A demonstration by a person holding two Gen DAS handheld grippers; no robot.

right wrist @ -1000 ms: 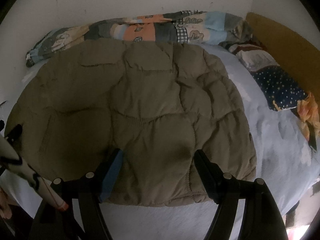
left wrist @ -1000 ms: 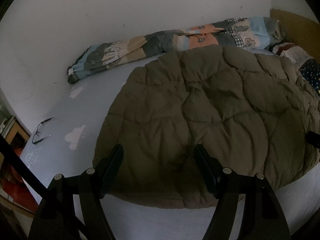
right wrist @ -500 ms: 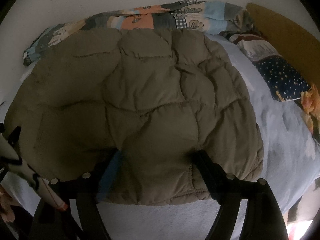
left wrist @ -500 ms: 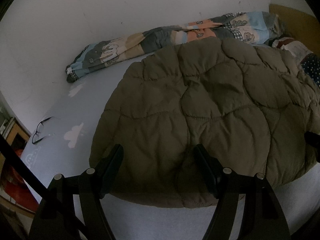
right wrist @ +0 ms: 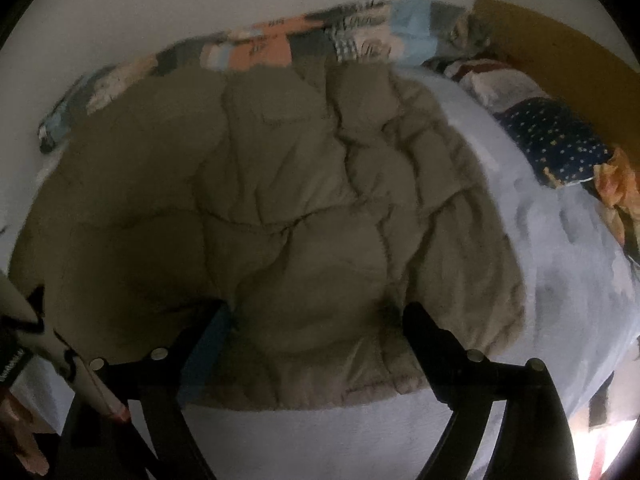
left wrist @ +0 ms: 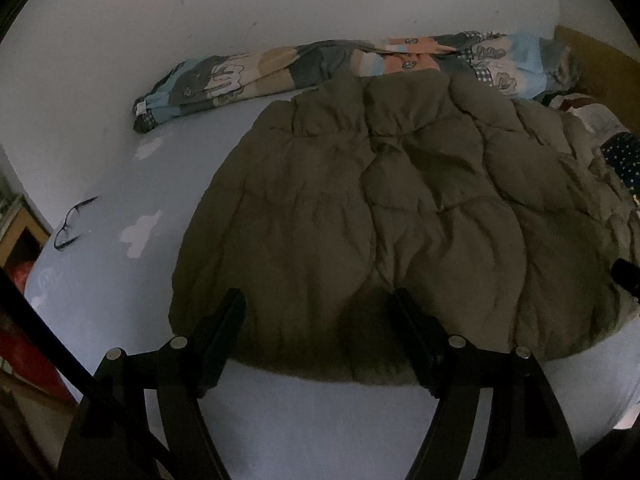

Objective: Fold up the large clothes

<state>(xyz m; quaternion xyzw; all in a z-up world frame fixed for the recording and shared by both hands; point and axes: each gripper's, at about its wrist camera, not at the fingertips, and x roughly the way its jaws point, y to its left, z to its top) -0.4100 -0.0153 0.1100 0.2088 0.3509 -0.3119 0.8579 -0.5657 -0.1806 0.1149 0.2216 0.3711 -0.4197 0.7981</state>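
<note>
An olive quilted jacket [left wrist: 400, 200] lies spread on the pale blue bed sheet [left wrist: 120, 200], its near hem towards me. My left gripper [left wrist: 318, 298] stands over the left part of that hem, jaws wide, with puffy fabric between the fingers and no clear squeeze. My right gripper [right wrist: 316, 308] is over the right part of the hem of the jacket [right wrist: 300, 200]. Its jaws are opening, with a bulge of fabric lying loose between them.
A rolled patchwork quilt [left wrist: 320, 64] lies along the far wall. Black glasses [left wrist: 72, 224] rest on the sheet at the left. A navy dotted pillow [right wrist: 560, 148] and a yellow headboard [right wrist: 560, 52] are at the right. A person's hand [right wrist: 20, 440] shows at lower left.
The right jaws have spread wider and the jacket's near part has bulged up between them. The left view has rolled slightly; its jaws look the same.
</note>
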